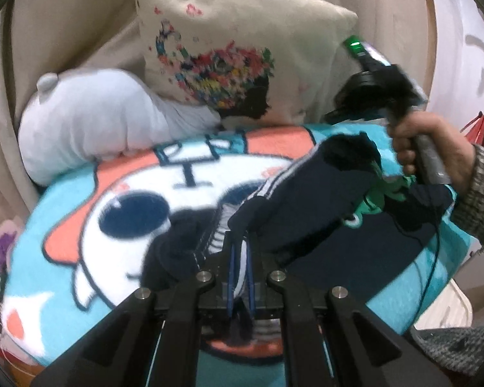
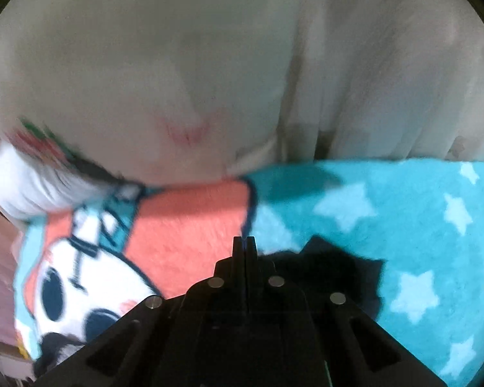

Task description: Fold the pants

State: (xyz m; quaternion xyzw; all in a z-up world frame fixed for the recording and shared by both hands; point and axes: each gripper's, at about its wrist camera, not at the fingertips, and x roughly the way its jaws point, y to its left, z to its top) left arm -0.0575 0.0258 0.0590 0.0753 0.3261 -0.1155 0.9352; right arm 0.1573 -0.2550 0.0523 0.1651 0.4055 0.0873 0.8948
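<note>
Fleece, turquoise w/ a big cartoon face in white, coral and navy, is covering the surface: this blanket is being seen from both cams, pale stars showing on its right part in the right wrist view. Behind it, a beige cushion w/ a multicoloured pixel-like print is leaning upright, and a soft white plush pillow is lying beside it, touching the blanket edge. Cream curtain fabric is hanging behind.

Navy pants w/ white side stripes are being held crumpled above the blanket centre-right; something green is poking out, hard to identify. The left gripper is being kept clenched on a striped fold of the pants. The right gripper is appearing pressed together, fingers touching; whether cloth is being pinched cannot be told, dark fabric beside it being blurred. The right hand is gripping its handle in the left wrist view, motion-smeared.
</note>
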